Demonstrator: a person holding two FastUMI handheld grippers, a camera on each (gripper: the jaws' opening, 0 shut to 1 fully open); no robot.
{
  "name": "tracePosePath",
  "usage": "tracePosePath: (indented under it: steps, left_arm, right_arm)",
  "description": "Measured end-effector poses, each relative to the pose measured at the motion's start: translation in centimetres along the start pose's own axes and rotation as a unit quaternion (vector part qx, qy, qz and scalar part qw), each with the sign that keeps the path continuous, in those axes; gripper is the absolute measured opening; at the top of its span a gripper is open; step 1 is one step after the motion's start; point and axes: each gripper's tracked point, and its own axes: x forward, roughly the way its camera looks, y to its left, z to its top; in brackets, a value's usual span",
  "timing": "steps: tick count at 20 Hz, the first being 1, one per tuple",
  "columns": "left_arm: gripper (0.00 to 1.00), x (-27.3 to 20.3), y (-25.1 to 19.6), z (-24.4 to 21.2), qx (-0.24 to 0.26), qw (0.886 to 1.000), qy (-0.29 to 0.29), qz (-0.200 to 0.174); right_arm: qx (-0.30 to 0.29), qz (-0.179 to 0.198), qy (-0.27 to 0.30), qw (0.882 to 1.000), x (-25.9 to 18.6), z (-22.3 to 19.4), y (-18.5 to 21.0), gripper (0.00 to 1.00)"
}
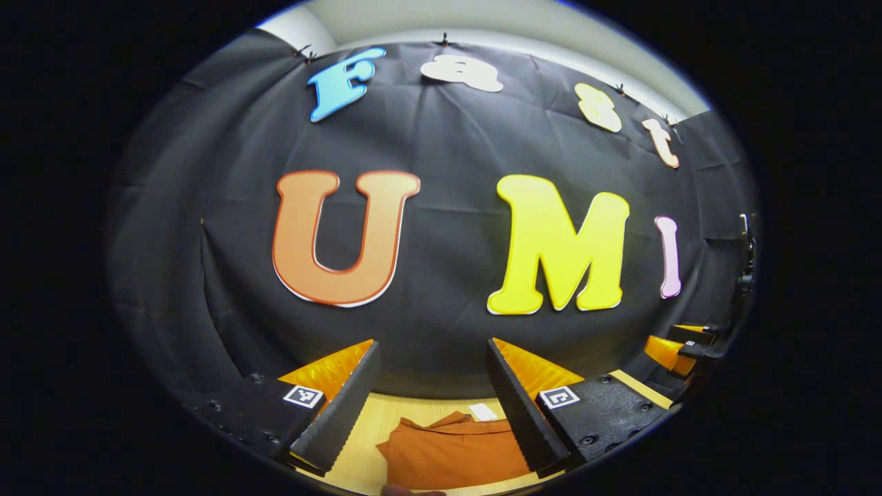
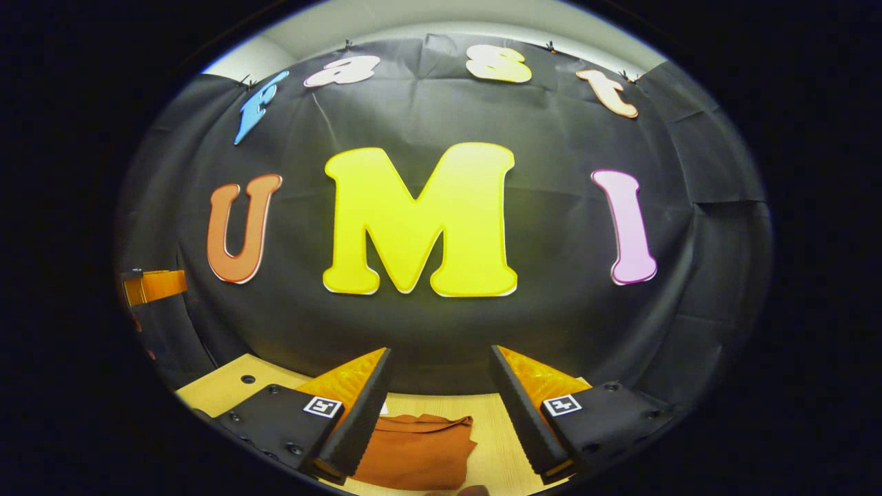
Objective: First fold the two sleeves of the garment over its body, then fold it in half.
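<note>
Hovering high with both claws released: left gripper [image 1: 433,393], right gripper [image 2: 439,399]. Lower them to the garment [image 1: 451,451], pinching one sleeve edge cleanly.

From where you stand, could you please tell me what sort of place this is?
Probably a staged recording booth, not a home: black cloth hangs as the back wall, a bare wooden table stands before it, and one rust-brown garment lies there.

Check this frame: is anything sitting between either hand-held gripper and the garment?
Nothing visible. The rust-brown garment lies on the wooden table, with both the left hand-held gripper and right hand-held gripper open above it.
</note>
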Motion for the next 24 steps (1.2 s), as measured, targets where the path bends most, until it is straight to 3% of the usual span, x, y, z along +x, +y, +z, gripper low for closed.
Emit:
tracePosePath:
  steps: [6,10,14,24]
  left_arm:
    - [0.98,-8.4,-2.5,2.4,0.005,1.0,-0.029,0.005]
    - [0.98,-12.7,-4.9,1.3,0.004,0.999,-0.033,-0.008]
    - [0.98,-14.9,-6.3,-0.7,0.004,1.0,-0.018,-0.012]
    - [0.98,-14.5,-6.1,-0.7,-0.005,1.0,-0.017,-0.004]
  right_arm:
    - [0.0,-0.006,-0.058,0.998,-10.3,4.6,1.6,0.92]
    - [-0.007,0.006,-0.068,0.998,-16.3,3.7,3.3,0.91]
    - [-0.003,0.016,-0.066,0.998,-17.9,2.5,3.8,0.92]
    - [0.004,0.023,-0.068,0.997,-17.9,2.2,4.2,0.92]
